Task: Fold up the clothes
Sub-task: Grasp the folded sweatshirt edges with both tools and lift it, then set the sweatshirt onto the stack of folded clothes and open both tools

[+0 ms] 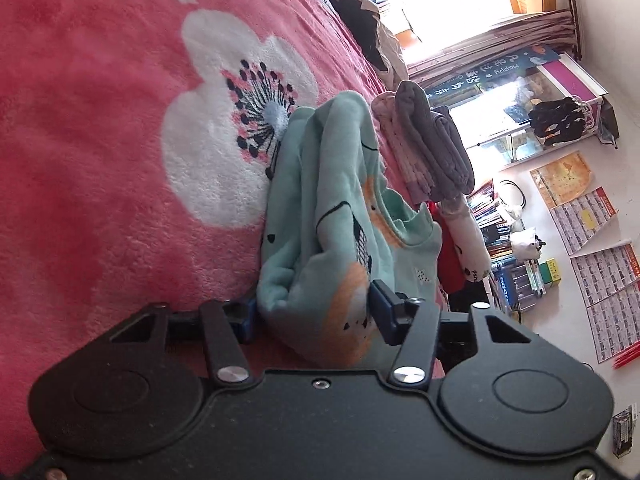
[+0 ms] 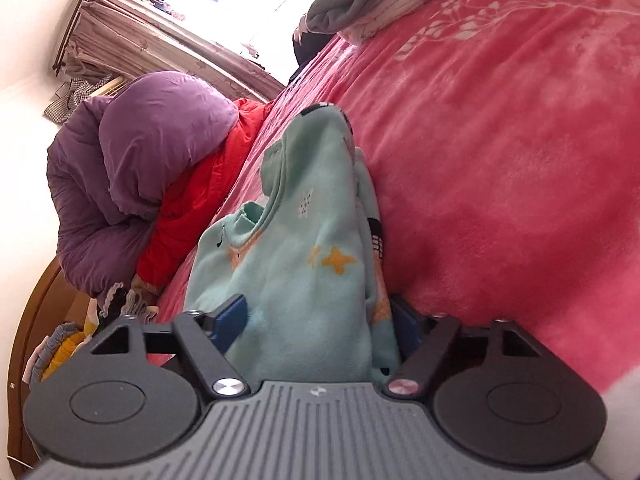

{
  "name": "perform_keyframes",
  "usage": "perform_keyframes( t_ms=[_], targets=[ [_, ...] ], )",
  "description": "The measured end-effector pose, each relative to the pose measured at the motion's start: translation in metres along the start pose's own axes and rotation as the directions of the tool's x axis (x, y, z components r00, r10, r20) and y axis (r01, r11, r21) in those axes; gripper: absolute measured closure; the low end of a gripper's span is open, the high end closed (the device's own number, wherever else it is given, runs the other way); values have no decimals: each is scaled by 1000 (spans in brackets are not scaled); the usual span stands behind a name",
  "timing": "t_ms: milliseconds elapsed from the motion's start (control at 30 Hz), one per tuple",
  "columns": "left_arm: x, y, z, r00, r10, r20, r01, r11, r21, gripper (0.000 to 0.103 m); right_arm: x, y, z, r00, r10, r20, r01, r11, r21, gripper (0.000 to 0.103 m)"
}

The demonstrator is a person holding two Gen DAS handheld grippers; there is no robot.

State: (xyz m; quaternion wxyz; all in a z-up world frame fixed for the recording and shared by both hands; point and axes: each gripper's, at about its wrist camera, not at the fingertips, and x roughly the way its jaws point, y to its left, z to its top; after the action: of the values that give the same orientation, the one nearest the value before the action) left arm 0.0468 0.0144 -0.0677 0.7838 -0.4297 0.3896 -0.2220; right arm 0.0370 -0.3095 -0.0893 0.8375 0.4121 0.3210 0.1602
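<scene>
A mint green fleece garment with orange stars and dark marks lies bunched in thick folds on the pink floral blanket. My left gripper has its blue pads pressed against both sides of one end of the bundle. In the right wrist view the same garment rises between the pads of my right gripper, which is shut on its other end. The cloth fills the whole gap in both grippers. How the garment's underside lies is hidden.
A folded stack of grey and pale pink clothes sits on the bed beyond the garment, also seen in the right wrist view as the folded stack. A purple quilt and a red quilt are heaped at the bed's edge. Bookshelves stand past the bed.
</scene>
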Motion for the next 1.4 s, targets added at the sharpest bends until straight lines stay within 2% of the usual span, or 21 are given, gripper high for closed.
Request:
perform_keyframes(
  t_ms=[33, 133, 267, 400, 467, 633, 867, 933, 967, 1000, 1033, 1067, 1100, 1133, 1167, 1200, 1233, 1267, 1300, 1400],
  targets=[
    [-1, -4, 0, 1000, -20, 7, 20, 1000, 1, 62, 1, -1, 0, 1000, 20, -4, -20, 1000, 11, 55],
    [-2, -25, 9, 995, -94, 20, 93, 995, 38, 65, -5, 2, 7, 998, 61, 35, -62, 998, 9, 62],
    [18, -60, 26, 985, -173, 2, 172, 983, 63, 65, -26, -2, 33, 980, 150, 132, -161, 984, 77, 63],
    [68, -108, 44, 963, -268, -40, 270, 960, 76, 65, -52, -6, 72, 948, 188, 258, -220, 971, 99, 63],
    [101, -138, 53, 946, -317, -67, 322, 942, 92, 65, -65, -10, 98, 928, 189, 321, -232, 967, 101, 63],
    [184, -206, 64, 900, -419, -118, 430, 897, 98, 65, -99, -21, 182, 876, 150, 458, -192, 980, 45, 63],
    [292, -285, 80, 825, -542, -162, 556, 829, 59, 65, -137, -41, 314, 819, 139, 556, -132, 990, -53, 63],
    [320, -302, 81, 807, -564, -174, 579, 814, 45, 65, -148, -54, 348, 795, 143, 590, -148, 988, -41, 63],
    [336, -306, 81, 803, -567, -183, 581, 813, 32, 64, -152, -59, 362, 785, 139, 603, -142, 989, -43, 63],
    [353, -307, 82, 805, -561, -193, 574, 818, 15, 64, -155, -66, 373, 779, 127, 613, -130, 991, -40, 63],
    [369, -305, 82, 818, -538, -203, 551, 834, 11, 63, -155, -74, 384, 775, 113, 621, -124, 992, -26, 63],
    [385, -301, 82, 841, -498, -213, 513, 858, 19, 63, -153, -87, 394, 776, 95, 624, -127, 992, 7, 63],
    [403, -294, 80, 878, -420, -231, 437, 899, 28, 63, -146, -107, 403, 782, 70, 619, -143, 987, 69, 63],
    [422, -285, 77, 918, -303, -255, 323, 946, 39, 63, -136, -130, 409, 795, 34, 605, -149, 979, 140, 63],
    [436, -275, 75, 933, -241, -267, 257, 966, 24, 62, -120, -157, 411, 822, -30, 569, -122, 966, 229, 63],
    [445, -264, 73, 934, -232, -270, 237, 971, -17, 61, -101, -182, 413, 853, -109, 510, -71, 945, 320, 63],
    [448, -261, 72, 934, -237, -267, 237, 971, -33, 60, -83, -207, 411, 873, -155, 463, -45, 918, 393, 67],
    [445, -265, 71, 935, -240, -260, 245, 969, -14, 59, -74, -224, 406, 872, -147, 468, -74, 903, 422, 68],
    [441, -269, 72, 938, -233, -257, 242, 970, 4, 59, -73, -229, 405, 861, -124, 493, -103, 908, 407, 68],
    [431, -266, 75, 940, -225, -258, 227, 974, -20, 54, -73, -213, 416, 869, -142, 474, -38, 936, 350, 63]
  ],
)
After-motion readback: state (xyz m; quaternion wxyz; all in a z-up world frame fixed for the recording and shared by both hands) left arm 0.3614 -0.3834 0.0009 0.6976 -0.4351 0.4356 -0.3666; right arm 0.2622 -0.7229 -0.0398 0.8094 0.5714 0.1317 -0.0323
